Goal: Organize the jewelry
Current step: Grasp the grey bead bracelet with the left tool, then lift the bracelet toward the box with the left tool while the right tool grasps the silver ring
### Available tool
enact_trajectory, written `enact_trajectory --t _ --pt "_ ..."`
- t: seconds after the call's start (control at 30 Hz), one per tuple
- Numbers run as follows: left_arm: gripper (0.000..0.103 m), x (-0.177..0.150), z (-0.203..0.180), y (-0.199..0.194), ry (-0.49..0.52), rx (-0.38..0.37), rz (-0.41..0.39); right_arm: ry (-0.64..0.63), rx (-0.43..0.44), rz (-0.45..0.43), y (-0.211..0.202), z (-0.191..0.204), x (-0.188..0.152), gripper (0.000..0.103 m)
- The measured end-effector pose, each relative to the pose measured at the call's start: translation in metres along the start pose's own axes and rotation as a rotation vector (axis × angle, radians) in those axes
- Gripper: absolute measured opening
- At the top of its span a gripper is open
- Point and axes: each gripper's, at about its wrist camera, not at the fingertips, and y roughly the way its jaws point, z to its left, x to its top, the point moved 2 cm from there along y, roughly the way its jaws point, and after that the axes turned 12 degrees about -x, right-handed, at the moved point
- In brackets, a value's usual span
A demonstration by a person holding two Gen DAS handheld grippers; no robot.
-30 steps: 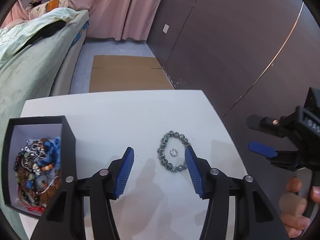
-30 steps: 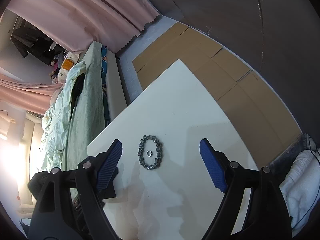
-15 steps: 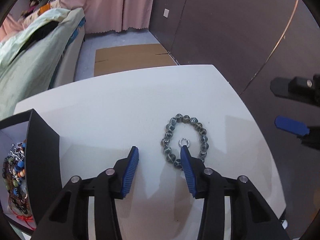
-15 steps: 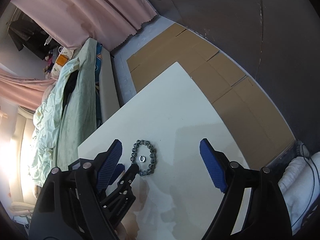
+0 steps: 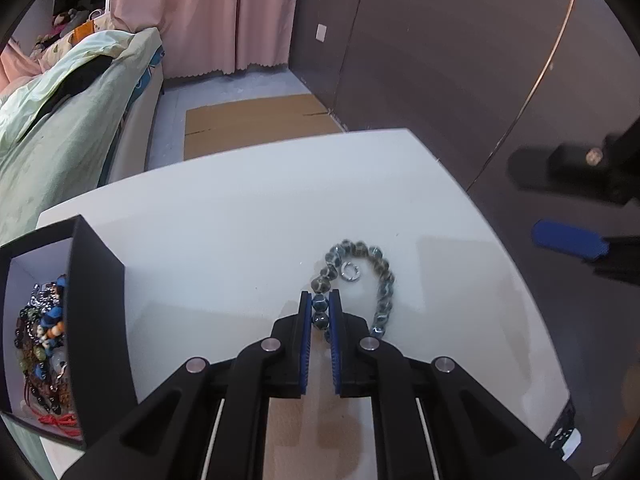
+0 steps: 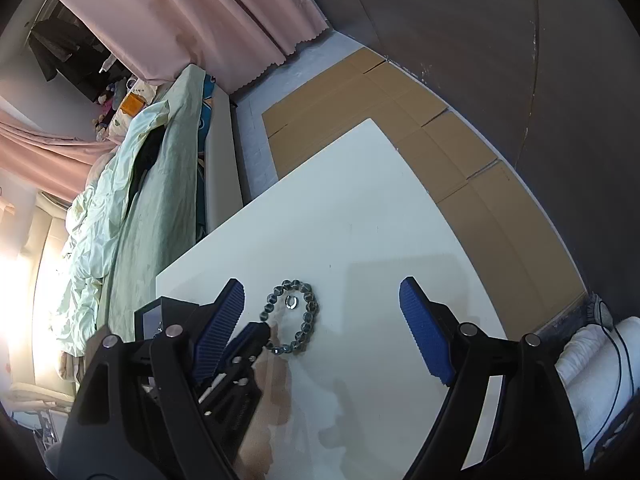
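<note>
The left gripper (image 5: 320, 314) is down on the white table (image 5: 240, 232), its blue pads (image 5: 306, 320) closing in on the near-left side of the beaded bracelet (image 5: 382, 276), with a couple of grey-blue beads pinched right between them. The rest of the bracelet curls away across the tabletop in a loop, and a small silver ring (image 5: 350, 272) lies inside that loop, just beside the beads on its far side. Well to the left of the bracelet, at the table's edge, stands the black jewelry box (image 5: 98, 292), open and heaped with mixed beads and chains. The right gripper (image 6: 322, 316) hangs above the table with its jaws spread wide apart, nothing between them but air, the bracelet lying beneath.
</note>
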Motion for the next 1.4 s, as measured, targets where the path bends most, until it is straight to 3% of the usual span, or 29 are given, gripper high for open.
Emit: enact_trajectory --t 0.43,0.6,0.73,0.87,1.0,1.4 --pt "0.006 0.011 0.002 -0.061 -0.049 -0.09 -0.112 -0.052 0.066 0.033 0.008 0.016 -0.014 0.079" --pt "0.006 0.015 0.008 -0.082 -0.07 -0.101 -0.149 -0.081 0.059 0.058 0.022 0.026 -0.02 0.058" --pt "0.006 0.017 0.015 -0.098 -0.087 -0.103 -0.18 -0.114 0.037 0.06 0.033 0.035 -0.026 0.051" --pt "0.006 0.018 0.024 -0.11 -0.108 -0.103 -0.203 -0.153 0.021 0.066 0.043 0.047 -0.03 0.036" --pt "0.006 0.018 0.035 -0.125 -0.136 -0.106 -0.227 -0.183 -0.01 0.078 0.056 0.055 -0.033 0.027" --pt "0.006 0.019 0.072 -0.164 -0.206 -0.111 -0.3 -0.238 -0.119 0.079 0.086 0.074 -0.037 0.023"
